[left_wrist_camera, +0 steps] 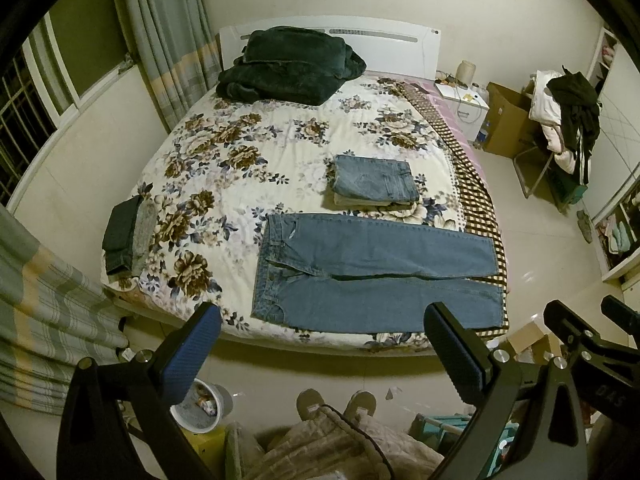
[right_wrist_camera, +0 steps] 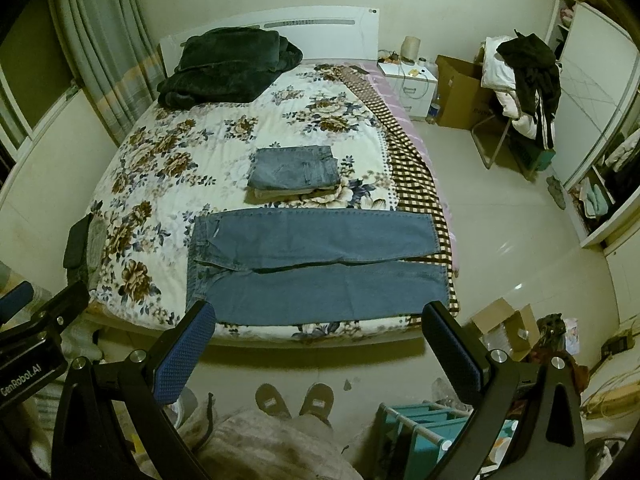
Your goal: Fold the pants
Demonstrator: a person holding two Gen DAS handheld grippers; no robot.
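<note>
A pair of blue jeans [left_wrist_camera: 372, 272] [right_wrist_camera: 316, 264] lies flat across the near end of the bed, waistband to the left, both legs stretching right. My left gripper [left_wrist_camera: 322, 338] is open, held above the floor just short of the bed's near edge. My right gripper [right_wrist_camera: 320, 338] is also open and empty, at the same distance from the jeans. Neither touches the fabric. The right gripper's body also shows at the right edge of the left wrist view.
Behind the jeans sits a stack of folded jeans [left_wrist_camera: 374, 180] [right_wrist_camera: 296, 172]. Dark folded clothes [left_wrist_camera: 126, 236] lie at the bed's left edge, and a dark blanket [left_wrist_camera: 288, 66] lies by the headboard. The person's slippered feet [right_wrist_camera: 294, 400] stand below. Boxes, a bucket [left_wrist_camera: 202, 408] and a teal rack [right_wrist_camera: 420, 420] crowd the floor.
</note>
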